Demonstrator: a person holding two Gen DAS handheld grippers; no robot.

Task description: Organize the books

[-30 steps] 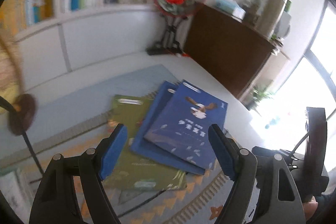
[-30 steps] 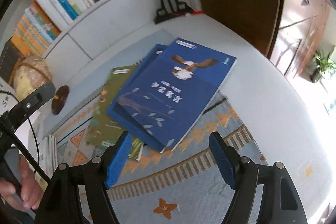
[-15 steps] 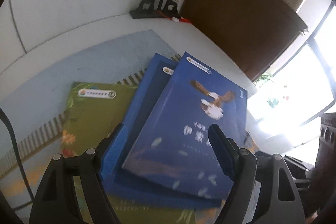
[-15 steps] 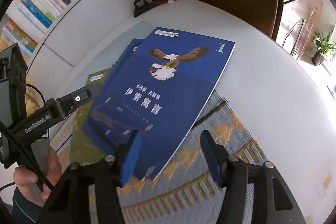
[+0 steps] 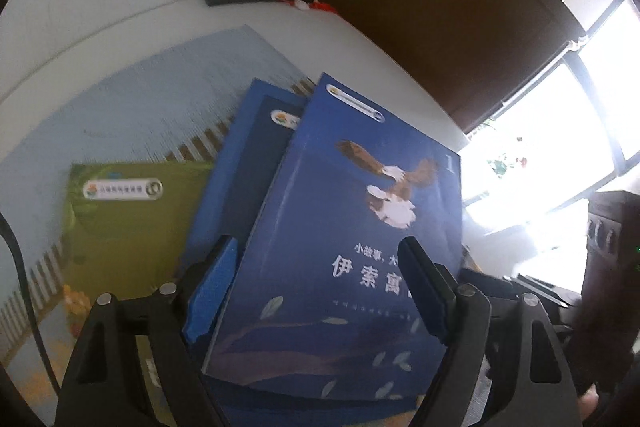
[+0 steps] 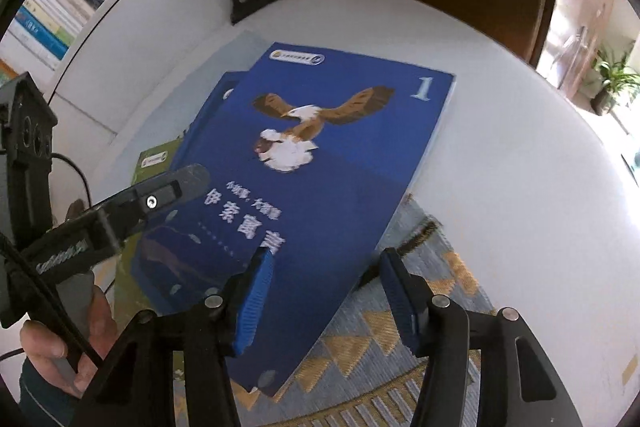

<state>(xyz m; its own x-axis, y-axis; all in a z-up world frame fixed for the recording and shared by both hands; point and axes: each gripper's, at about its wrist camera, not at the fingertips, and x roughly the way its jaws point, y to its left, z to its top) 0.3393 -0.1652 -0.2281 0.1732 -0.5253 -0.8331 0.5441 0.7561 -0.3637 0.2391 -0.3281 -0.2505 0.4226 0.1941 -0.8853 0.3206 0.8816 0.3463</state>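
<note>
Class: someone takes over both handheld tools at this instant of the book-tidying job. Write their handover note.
Left tool: open, low over the eagle book, holding nothing.
Right tool: open, straddling that book's near corner, not gripping.
Books: eagle book on top of a second blue book, green book beneath, fanned out askew on the patterned mat.
Done: nothing tidied yet.
Left: square up or move all three.

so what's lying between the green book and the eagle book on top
A second blue book lies between them, resting partly on the green book and under the eagle book. The left wrist view shows it best.
</note>
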